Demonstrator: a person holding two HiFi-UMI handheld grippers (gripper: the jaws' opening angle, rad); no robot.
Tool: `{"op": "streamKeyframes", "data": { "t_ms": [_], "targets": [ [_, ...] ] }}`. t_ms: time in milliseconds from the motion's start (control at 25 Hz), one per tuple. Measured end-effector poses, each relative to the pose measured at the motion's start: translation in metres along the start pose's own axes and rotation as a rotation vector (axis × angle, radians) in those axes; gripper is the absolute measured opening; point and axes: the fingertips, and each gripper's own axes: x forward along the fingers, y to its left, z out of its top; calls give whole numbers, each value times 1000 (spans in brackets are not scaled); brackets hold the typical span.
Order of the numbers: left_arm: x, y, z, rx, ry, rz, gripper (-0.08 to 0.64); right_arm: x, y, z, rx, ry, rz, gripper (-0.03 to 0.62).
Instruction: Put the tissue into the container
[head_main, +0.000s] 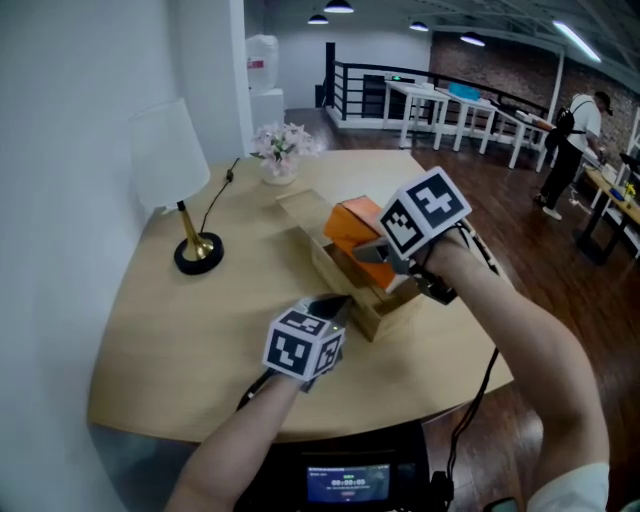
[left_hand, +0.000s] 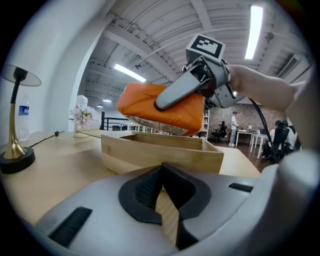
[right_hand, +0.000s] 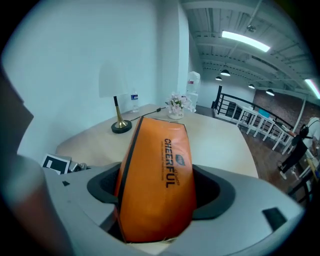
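— Left gripper (head_main: 333, 303) sits closest. What is it doing?
— Its jaws are together with nothing between them, low over the table (head_main: 150, 330), just at the near end of the wooden container (head_main: 378, 318).
— And the right gripper (head_main: 372, 253)?
— It's clamped wide on the orange tissue pack (head_main: 352, 222), which is tilted, with its lower edge close over the container's rim.
— Where's the container?
— Near the table's right edge. The lamp (head_main: 190, 240) stands near the left edge.

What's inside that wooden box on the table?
Near the rim of the wooden box, only bare inner walls show. The orange tissue pack is held over it. The floor is hidden by the near wall and the pack.
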Motion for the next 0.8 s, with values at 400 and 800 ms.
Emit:
{"op": "streamKeyframes", "data": {
  "t_ms": [400, 800],
  "targets": [
    [-10, -5, 11, 9, -108, -16, 5, 29, 0, -39, -18, 120, -119, 390],
    [-10, -5, 12, 10, -111, -14, 5, 30, -12, -50, -53, 166, -307, 430]
  ]
}}
